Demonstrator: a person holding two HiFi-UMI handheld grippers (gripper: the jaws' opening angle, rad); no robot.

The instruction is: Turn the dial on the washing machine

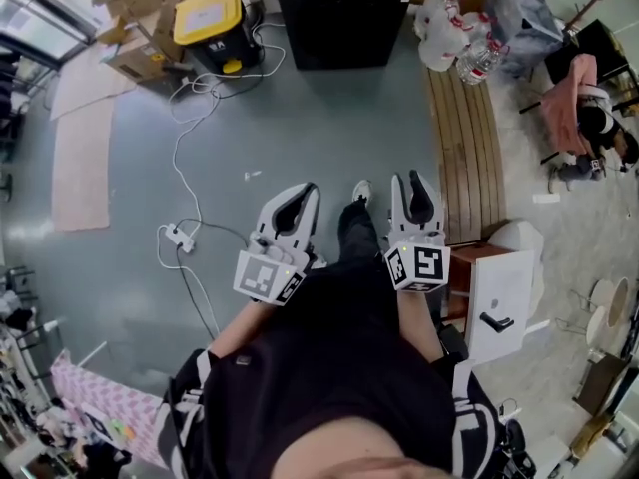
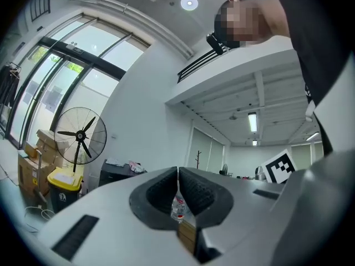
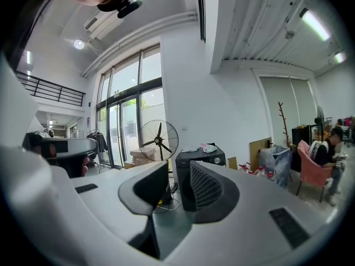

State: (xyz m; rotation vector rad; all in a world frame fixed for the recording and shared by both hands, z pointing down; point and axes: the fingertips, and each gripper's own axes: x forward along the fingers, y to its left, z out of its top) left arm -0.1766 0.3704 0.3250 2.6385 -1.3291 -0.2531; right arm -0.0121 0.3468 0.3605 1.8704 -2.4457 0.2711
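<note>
1. Washing machine (image 1: 344, 18) stands well ahead of both grippers, dial (image 3: 216, 160) beyond reach.
2. Left gripper (image 1: 300, 196): jaws together, empty, apparently idle.
3. Right gripper (image 1: 419, 183): jaws apart, empty, likely readied for the dial.

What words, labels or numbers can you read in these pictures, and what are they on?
None can be read.
On the left gripper and right gripper: square marker patterns only, no words.
On the washing machine: any panel print is too small to tell.
On the bottles: labels too blurred.
</note>
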